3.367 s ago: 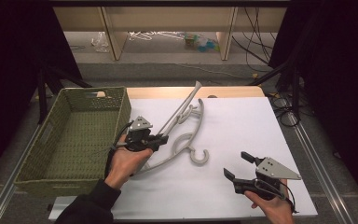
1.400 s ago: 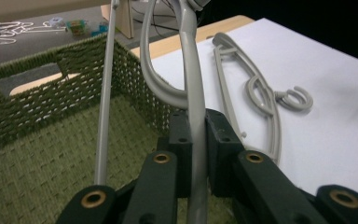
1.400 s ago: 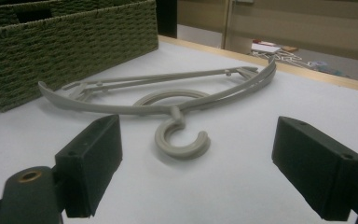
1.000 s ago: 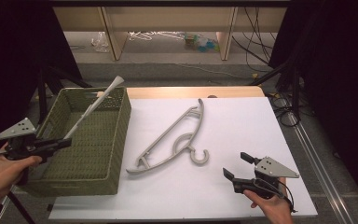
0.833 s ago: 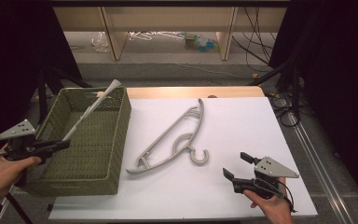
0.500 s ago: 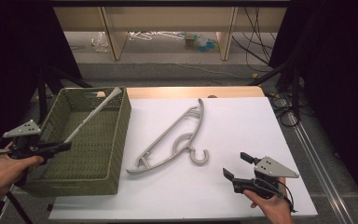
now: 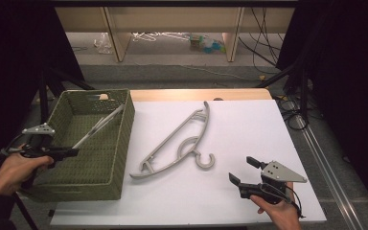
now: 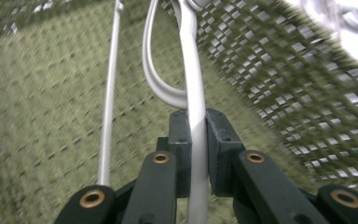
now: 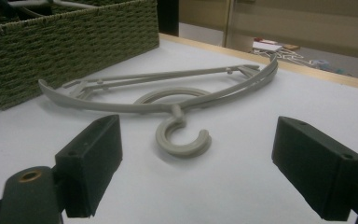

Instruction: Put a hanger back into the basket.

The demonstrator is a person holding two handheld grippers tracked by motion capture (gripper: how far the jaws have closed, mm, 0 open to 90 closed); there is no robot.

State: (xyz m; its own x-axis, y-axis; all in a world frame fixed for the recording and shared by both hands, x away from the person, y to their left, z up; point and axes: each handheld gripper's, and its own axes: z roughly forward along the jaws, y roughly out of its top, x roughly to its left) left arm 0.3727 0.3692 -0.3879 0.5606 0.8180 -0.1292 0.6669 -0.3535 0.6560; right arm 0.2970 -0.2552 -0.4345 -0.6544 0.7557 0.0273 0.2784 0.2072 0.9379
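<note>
**Lowering a hanger into the basket**

The left gripper (image 7: 69,152) has its jaws clamped tight on a grey hanger (image 8: 192,93), the pads pinching one arm of it; in the high view that hanger (image 7: 98,125) slants from the gripper up across the green basket (image 7: 124,143), its far end near the back corner. The left gripper view looks down the hanger at the woven floor, with the thin bar running alongside to the left. The right gripper (image 7: 243,171) rests low on the white table (image 7: 268,124) with its jaws wide apart and nothing between them; a second hanger (image 9: 168,100) lies flat just ahead of it, hook towards it, well apart from the basket.

The step in hand looks like setting the held hanger down inside the basket. To do it well, I would level the hanger first — its far end rides higher than the held end — so it clears the rim and does not snag the weave. Bring it close to the floor before letting go — a drop from height could leave it propped on the wall. The right gripper can wait where it is.
</note>
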